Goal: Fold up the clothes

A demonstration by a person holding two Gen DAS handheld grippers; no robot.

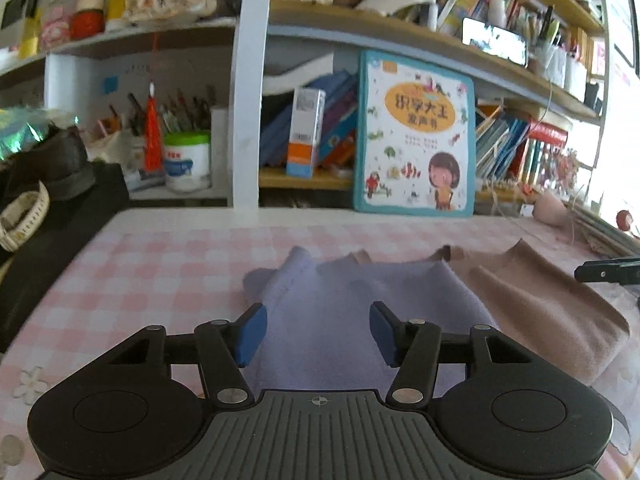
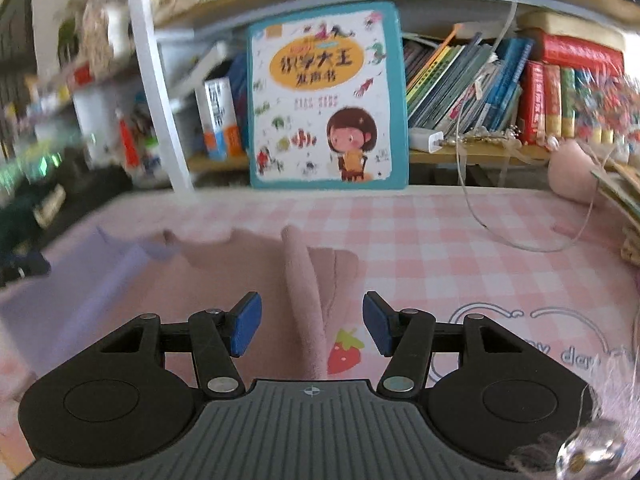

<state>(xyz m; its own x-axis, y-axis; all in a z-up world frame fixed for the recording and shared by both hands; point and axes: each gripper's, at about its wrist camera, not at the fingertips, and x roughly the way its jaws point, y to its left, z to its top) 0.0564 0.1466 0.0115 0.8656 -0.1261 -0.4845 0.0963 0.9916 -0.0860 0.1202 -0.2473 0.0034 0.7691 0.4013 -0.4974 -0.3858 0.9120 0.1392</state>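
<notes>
A garment lies on the pink checked tablecloth [image 1: 160, 264]. Its lavender part [image 1: 320, 320] is on the left and its tan-pink part [image 1: 540, 312] is on the right. My left gripper [image 1: 318, 332] is open, its jaws wide apart over the lavender cloth, holding nothing. My right gripper [image 2: 312, 326] is open over the right side of the tan-pink part [image 2: 240, 264], where a raised fold [image 2: 304, 280] runs between the blue pads [image 2: 246, 326]. The lavender part [image 2: 60, 292] shows at the left of the right wrist view. The right gripper's tip [image 1: 608, 272] shows at the right edge of the left wrist view.
A children's book [image 1: 416, 136] leans against the shelf at the back of the table; it also shows in the right wrist view [image 2: 326, 96]. Shelves hold books [image 2: 500, 88] and jars. A black object with a white band [image 1: 24, 216] sits at the left. A thin cable [image 2: 520, 240] loops at the right.
</notes>
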